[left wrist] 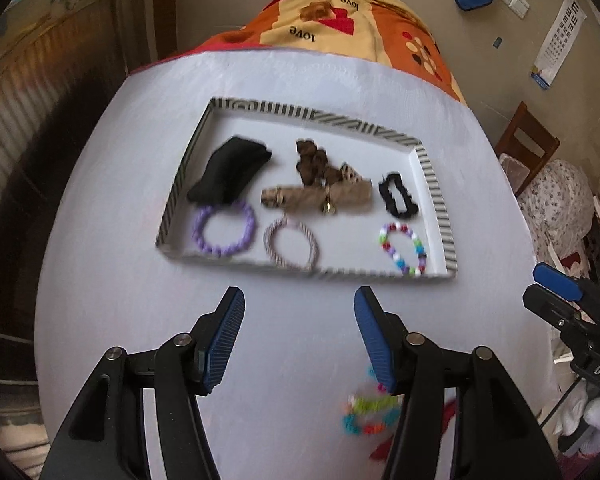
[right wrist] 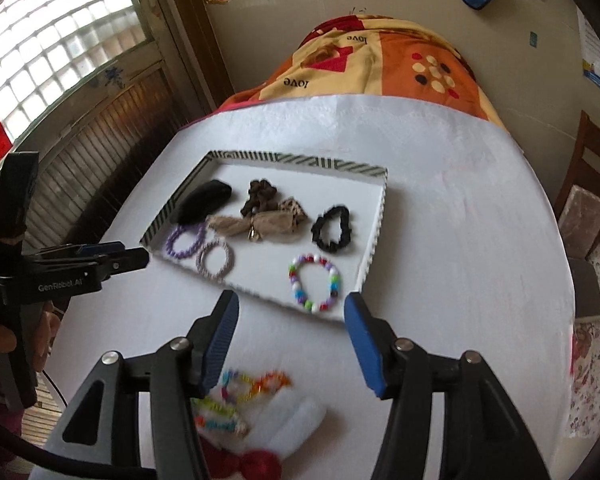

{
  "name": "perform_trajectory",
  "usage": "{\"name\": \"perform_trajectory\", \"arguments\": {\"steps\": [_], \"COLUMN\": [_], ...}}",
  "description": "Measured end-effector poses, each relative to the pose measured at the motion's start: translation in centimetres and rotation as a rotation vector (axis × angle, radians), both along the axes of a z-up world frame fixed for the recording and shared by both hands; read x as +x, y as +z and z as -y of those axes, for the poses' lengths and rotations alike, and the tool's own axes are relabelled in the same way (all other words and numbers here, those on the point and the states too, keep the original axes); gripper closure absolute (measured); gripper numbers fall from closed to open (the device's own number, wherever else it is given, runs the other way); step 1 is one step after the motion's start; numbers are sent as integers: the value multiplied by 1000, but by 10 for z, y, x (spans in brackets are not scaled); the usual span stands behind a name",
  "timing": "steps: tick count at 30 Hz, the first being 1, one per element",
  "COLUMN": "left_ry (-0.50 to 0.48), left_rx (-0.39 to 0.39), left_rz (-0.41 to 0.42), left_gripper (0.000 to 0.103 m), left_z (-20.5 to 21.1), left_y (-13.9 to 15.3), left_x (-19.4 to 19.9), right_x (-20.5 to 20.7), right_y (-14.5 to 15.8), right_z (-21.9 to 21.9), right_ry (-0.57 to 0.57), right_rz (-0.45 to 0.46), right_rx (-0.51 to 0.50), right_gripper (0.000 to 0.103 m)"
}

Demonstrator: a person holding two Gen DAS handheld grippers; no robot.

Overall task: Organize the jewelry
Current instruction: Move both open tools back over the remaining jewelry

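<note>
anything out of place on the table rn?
Yes: a colourful bead bracelet and a red-and-white hair accessory lie on the table, outside the striped tray that holds the other pieces. Both the left gripper and right gripper are open and empty.

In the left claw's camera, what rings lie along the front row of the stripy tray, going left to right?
Purple bracelet → pale twisted hair tie → rainbow bead bracelet, all inside the striped tray.
</note>
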State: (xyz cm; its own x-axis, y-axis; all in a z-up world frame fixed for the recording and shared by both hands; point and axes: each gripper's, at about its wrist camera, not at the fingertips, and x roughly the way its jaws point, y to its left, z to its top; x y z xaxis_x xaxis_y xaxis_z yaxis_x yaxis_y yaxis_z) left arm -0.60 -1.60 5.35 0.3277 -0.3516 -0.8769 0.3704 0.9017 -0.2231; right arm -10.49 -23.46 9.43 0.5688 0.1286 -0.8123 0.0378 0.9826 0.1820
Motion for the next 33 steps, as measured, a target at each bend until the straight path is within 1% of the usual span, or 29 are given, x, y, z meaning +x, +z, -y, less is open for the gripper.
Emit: {"name": "perform_trajectory", "arguments": {"steps": [6, 11, 16, 18, 21, 26, 33], "left_ry": [0, -22, -45, -48, -53, -66, -77], "left_rx": [-24, 15, 28, 20, 12, 15, 31], "left_rz": [-31, -45, -38, -36, -30, 5, 5], "left_gripper": [55, 55, 55, 55, 55, 55, 55], "left_z": [-23, -30, -31, -31, -29, -24, -15], "left_y": [-7, -11, -9, -8, -6, -1, -4], "left_x": [-24, -44, -63, -69, -77, -91, -97], "right_x": [-32, -53, -71, -78, -85, -90, -93], "right_y": [-1, 1, 1, -2, -6, -7, -7], "right_z": [-11, -15, -21, -23, -25, -26, -24], "right_ry": [4, -9, -8, -7, -10, -14, -18], "right_rz": [-16, -14, -17, -27, -38, -36, -37], "right_rx": [-22, -18, -15, -13, -9, -4, -1], "right_gripper": [45, 44, 40, 39, 39, 39, 39]}}
